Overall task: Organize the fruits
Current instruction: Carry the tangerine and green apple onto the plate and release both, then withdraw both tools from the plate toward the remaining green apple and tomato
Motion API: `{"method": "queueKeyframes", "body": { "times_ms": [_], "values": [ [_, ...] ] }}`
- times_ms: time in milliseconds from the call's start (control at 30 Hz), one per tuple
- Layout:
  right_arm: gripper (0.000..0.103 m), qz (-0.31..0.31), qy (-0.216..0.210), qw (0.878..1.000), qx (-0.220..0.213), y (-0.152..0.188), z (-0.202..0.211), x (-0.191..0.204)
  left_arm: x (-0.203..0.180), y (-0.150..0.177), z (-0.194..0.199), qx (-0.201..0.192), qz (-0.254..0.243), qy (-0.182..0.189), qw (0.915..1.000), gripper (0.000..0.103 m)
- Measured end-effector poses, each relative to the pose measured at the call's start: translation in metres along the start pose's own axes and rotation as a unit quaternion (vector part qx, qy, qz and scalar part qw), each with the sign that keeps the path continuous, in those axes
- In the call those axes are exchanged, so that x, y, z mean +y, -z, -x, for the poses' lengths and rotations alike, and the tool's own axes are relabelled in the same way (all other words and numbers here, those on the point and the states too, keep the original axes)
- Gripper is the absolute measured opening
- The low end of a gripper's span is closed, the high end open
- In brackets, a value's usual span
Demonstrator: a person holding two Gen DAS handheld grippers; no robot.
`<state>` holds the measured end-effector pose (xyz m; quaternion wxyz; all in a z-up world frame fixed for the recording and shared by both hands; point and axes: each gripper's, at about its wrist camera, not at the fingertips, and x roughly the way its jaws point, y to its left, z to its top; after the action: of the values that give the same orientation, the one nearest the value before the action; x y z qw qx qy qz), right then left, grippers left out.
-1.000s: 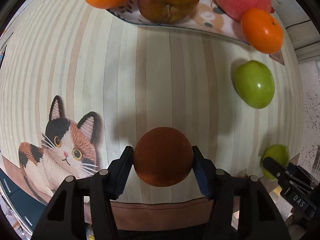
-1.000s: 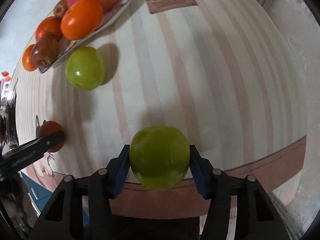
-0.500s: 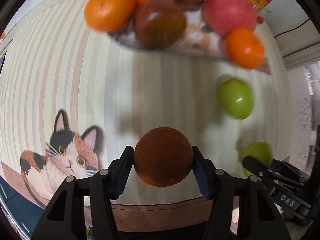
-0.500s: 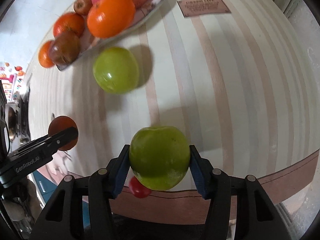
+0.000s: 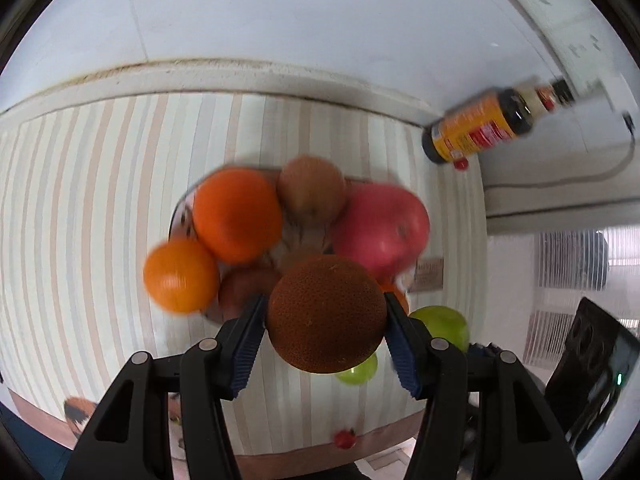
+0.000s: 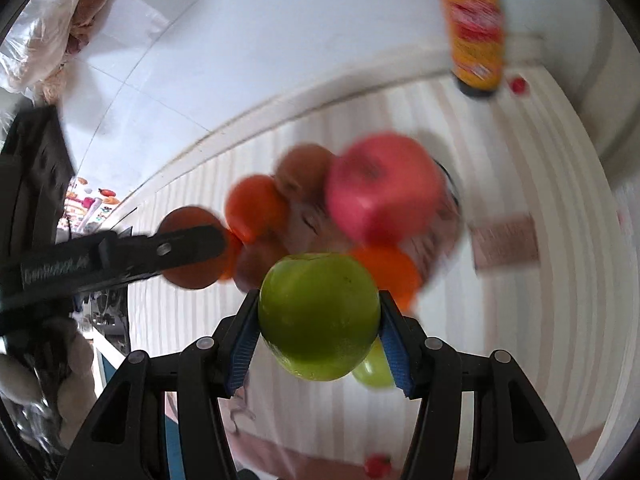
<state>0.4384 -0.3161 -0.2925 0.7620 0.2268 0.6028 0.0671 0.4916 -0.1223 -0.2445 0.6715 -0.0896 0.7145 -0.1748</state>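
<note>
My left gripper is shut on a dark orange, rough-skinned fruit. It hangs above the near edge of a patterned plate. The plate is piled with two oranges, a brown fruit, a red apple and a dark plum. My right gripper is shut on a green apple, also just in front of the plate. A second green apple lies on the cloth beneath it. In the right wrist view the left gripper comes in from the left with its fruit.
A dark sauce bottle with an orange label stands at the back right by the wall, a small red fruit beside it. A cherry tomato lies near the front edge of the striped tablecloth. A brown cloth label sits right of the plate.
Both grippers have risen and moved forward from the front of the table to the plate, each still holding its fruit. The views tilted up, so wall and bottle now show.
</note>
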Motion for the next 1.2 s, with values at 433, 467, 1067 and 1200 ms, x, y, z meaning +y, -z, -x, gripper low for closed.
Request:
{"method": "queueKeyframes", "body": {
  "times_ms": [433, 467, 1067, 1200],
  "values": [
    [0.079, -0.018, -0.012, 0.998, 0.058, -0.034, -0.051, 0.012, 0.010, -0.043, -0.041, 0.062, 0.015, -0.016, 0.9978, 0.073],
    [0.093, -0.020, -0.012, 0.998, 0.052, -0.035, -0.049, 0.012, 0.009, -0.044, -0.036, 0.050, 0.011, -0.016, 0.9986, 0.090],
    [0.097, 0.025, 0.159, 0.986, -0.033, 0.015, 0.032, 0.003, 0.038, 0.070, 0.030, -0.102, -0.015, -0.128, 0.9864, 0.094],
    [0.097, 0.036, 0.167, 0.984, -0.042, 0.034, 0.043, 0.011, 0.037, 0.103, 0.038, -0.129, -0.022, -0.149, 0.9800, 0.094]
  ]
}}
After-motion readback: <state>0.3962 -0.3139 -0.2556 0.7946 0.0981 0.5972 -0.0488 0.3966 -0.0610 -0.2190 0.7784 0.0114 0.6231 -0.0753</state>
